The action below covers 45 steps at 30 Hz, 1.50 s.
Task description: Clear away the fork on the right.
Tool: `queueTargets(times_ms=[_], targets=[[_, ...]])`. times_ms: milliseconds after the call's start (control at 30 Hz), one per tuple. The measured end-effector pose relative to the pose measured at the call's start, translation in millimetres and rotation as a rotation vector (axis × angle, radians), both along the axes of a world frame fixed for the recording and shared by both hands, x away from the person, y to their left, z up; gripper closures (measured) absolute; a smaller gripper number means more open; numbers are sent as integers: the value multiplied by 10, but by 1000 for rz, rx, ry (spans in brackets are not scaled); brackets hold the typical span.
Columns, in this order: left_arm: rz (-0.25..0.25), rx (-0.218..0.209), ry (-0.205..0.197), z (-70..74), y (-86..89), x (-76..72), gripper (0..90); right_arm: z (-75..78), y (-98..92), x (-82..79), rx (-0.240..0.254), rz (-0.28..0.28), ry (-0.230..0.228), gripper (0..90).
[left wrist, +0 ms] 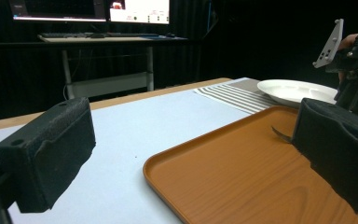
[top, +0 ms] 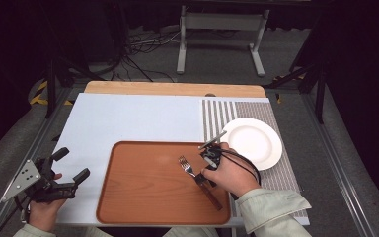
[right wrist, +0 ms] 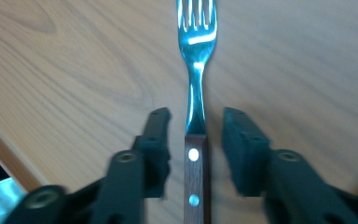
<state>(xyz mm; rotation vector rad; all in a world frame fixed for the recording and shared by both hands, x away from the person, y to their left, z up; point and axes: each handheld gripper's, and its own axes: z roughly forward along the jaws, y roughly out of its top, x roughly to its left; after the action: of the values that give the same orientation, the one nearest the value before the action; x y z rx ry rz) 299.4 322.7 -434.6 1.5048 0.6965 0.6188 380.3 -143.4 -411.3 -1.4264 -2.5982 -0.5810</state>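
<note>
Dark curtains and a bare floor surround a pale blue table mat (top: pixel 128 118) on which a brown wooden tray (top: pixel 143 197) sits near the person's edge, with a white plate (top: pixel 256 143) on a striped placemat (top: pixel 217 113) just beyond its right corner. A fork (right wrist: pixel 195 93) with a riveted wooden handle lies flat on the tray, tines pointing away from the person. The right gripper (right wrist: pixel 196 135) is lowered over it, its jaws parted and straddling the junction of metal neck and handle, a gap visible on each side, so nothing is gripped yet. The left gripper (top: pixel 66 170) hovers spread wide at the tray's left, holding nothing. The likely risk is in the closing: the fork lies flush on the wood, so jaws that sit too high could pinch only the handle's upper edges and let it twist or slip out, or one jaw landing first could push the fork sideways across the tray.
</note>
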Motion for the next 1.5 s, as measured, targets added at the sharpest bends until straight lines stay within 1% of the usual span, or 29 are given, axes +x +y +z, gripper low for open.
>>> queueTargets(times_ms=[67, 100, 133, 167, 233, 300, 333, 367, 400, 467, 500, 633, 700, 733, 767, 800, 833, 867, 900, 933, 1000, 1067, 1100, 1133, 1267, 1367, 1400, 1433, 1500], targets=[[0, 0, 0, 0, 1, 0, 2, 3, 11, 4, 3, 25, -45, 449], [1, 1, -1, 0, 2, 1, 2, 7, 22, 4, -2, 42, -69, 406], [1, 1, -1, 0, 2, 1, 2, 7, 22, 4, -2, 42, -69, 406], [1, 1, -1, -1, 1, 1, 2, 16, 27, 2, -4, 71, -103, 381], [1, 2, 0, -1, 1, 1, 2, 35, 36, -5, 8, 96, -146, 327], [0, 0, 0, 0, 0, 0, 2, 61, 49, -4, 22, 146, -226, 246], [0, 1, 0, 0, 0, 0, 2, 80, 55, 3, 28, 174, -272, 234], [1, 1, -1, 0, 1, 0, 2, 91, 59, 6, 35, 185, -293, 232], [1, 1, -1, 0, 0, 0, 2, 106, 61, 12, 52, 214, -324, 220], [1, 2, -2, 0, 0, 1, 2, 118, 72, 17, 81, 237, -360, 201], [-1, 0, 0, -1, -1, 1, 2, 129, 83, 20, 96, 260, -386, 199], [0, -1, -1, -2, -2, 1, 2, 140, 116, 38, 137, 305, -444, 199], [1, 0, -2, -3, -1, 3, 2, 137, 138, 48, 143, 327, -470, 214], [0, 0, -1, -3, -2, 2, 2, 129, 155, 54, 140, 341, -488, 213], [1, 0, -2, -2, -2, 2, 2, 123, 171, 54, 134, 349, -494, 219], [1, 0, -2, -2, -2, 2, 2, 110, 197, 58, 124, 379, -507, 284], [1, 0, -2, -3, -2, 3, 2, 107, 201, 61, 119, 392, -510, 359], [1, 1, 0, -3, -1, 2, 2, 105, 207, 67, 123, 405, -504, 382], [1, 0, 1, -5, -1, 3, 2, 103, 218, 73, 134, 410, -507, 370], [0, 2, 2, -5, 0, 3, 2, 103, 230, 78, 143, 409, -517, 383], [-1, 3, 2, -5, -1, 4, 2, 109, 242, 94, 140, 436, -548, 471], [-2, 3, 3, -6, -1, 5, 2, 99, 256, 113, 146, 462, -576, 517], [-2, 5, 4, -6, 0, 4, 2, 92, 265, 115, 147, 466, -575, 566], [-2, 3, 3, -7, -1, 5, 2, 78, 273, 124, 146, 483, -579, 665], [0, 0, 2, -8, -1, 4, 2, 21, 315, 151, 129, 535, -583, 889], [0, 1, 0, -8, 1, 7, 2, -30, 355, 173, 122, 560, -578, 900], [0, 1, 0, -8, 2, 7, 2, -30, 355, 173, 122, 560, -578, 900], [-1, 2, 0, -8, 3, 7, 2, -66, 383, 186, 110, 575, -574, 900], [0, 1, 0, -8, 3, 6, 2, -97, 405, 194, 107, 582, -563, 900]])
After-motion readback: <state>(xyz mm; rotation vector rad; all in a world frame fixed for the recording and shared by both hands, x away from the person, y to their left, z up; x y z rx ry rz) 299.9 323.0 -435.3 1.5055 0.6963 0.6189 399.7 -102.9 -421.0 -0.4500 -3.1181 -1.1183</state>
